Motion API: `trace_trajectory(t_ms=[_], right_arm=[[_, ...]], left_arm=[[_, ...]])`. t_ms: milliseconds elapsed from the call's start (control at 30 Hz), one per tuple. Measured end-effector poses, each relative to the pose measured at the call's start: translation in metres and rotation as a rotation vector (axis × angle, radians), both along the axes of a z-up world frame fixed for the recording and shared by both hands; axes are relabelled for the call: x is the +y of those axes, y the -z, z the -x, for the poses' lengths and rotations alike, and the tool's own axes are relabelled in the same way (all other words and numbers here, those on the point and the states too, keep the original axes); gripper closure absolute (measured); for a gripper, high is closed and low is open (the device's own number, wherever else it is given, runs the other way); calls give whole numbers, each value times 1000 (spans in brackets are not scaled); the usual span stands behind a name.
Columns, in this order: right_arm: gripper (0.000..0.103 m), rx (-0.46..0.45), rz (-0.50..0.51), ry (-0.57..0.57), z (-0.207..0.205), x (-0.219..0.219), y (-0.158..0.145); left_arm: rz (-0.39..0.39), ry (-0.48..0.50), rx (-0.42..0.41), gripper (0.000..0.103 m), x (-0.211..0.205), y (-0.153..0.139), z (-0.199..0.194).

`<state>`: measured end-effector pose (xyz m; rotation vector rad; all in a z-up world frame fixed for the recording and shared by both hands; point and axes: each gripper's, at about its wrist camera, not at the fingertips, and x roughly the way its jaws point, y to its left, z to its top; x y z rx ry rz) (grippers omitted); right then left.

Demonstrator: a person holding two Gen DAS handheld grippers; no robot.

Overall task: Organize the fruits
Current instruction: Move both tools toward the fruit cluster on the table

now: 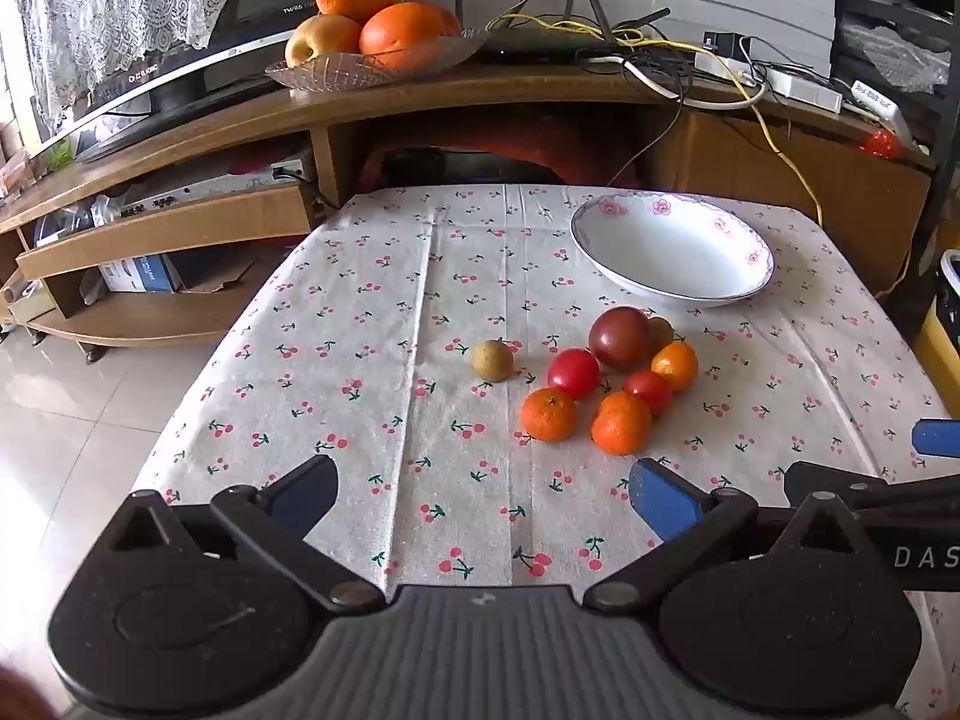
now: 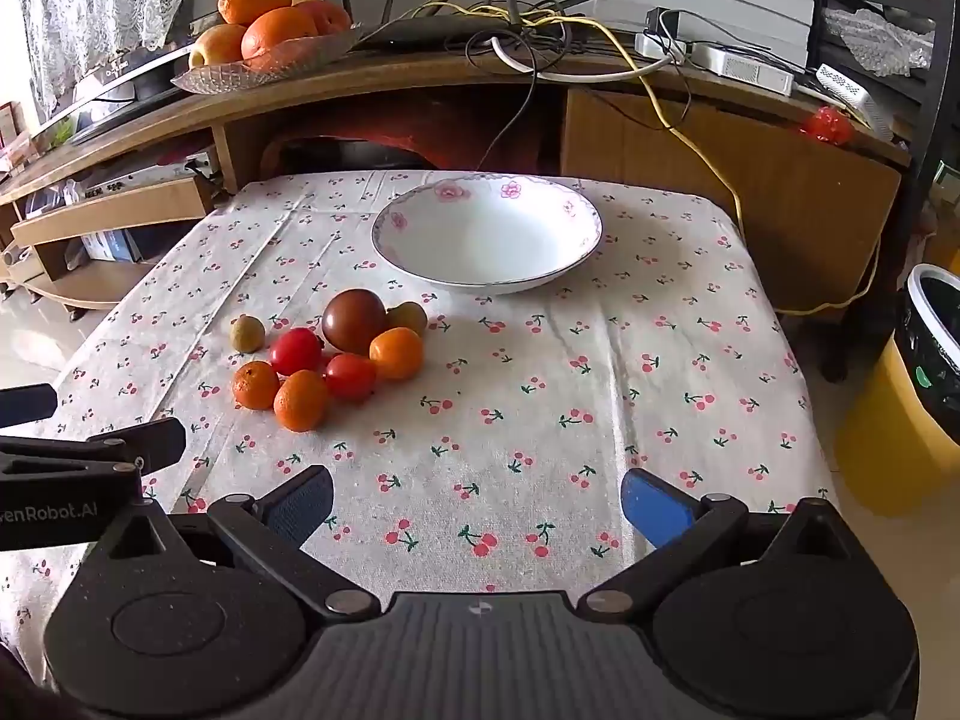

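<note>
One cherry-print tablecloth (image 2: 540,396) covers the table before a wooden TV stand (image 2: 720,138) bearing a glass fruit dish (image 2: 264,69). Three mandarins (image 2: 300,401), two red tomatoes (image 2: 295,350), one dark tomato (image 2: 353,320) and two brownish fruits (image 2: 247,333) cluster near one empty white bowl (image 2: 486,240). Left gripper (image 1: 483,495) and right gripper (image 2: 477,501) both hover with jaws apart, holding nothing.

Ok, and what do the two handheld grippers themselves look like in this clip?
Both are alike: the left gripper and right gripper have matte black bodies with a ribbed grey centre, round black pivot housings, silver rivets, angled black linkages and blue finger pads. White lettering marks their sides. No cables or sleeves show.
</note>
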<state>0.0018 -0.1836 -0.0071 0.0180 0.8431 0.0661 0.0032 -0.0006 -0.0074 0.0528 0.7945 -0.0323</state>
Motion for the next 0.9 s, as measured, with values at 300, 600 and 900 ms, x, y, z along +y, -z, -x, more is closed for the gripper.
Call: trace_trajectory(t_ms=[300, 600, 900], right_arm=[[7, 22, 8, 4, -3, 2, 7], [11, 40, -1, -3, -10, 7, 15], [13, 52, 0, -36, -18, 15, 19]], left_arm=[[11, -3, 31, 0, 1, 4, -4], [2, 24, 26, 0, 2, 7, -5], [-13, 34, 28, 0, 7, 10, -10]])
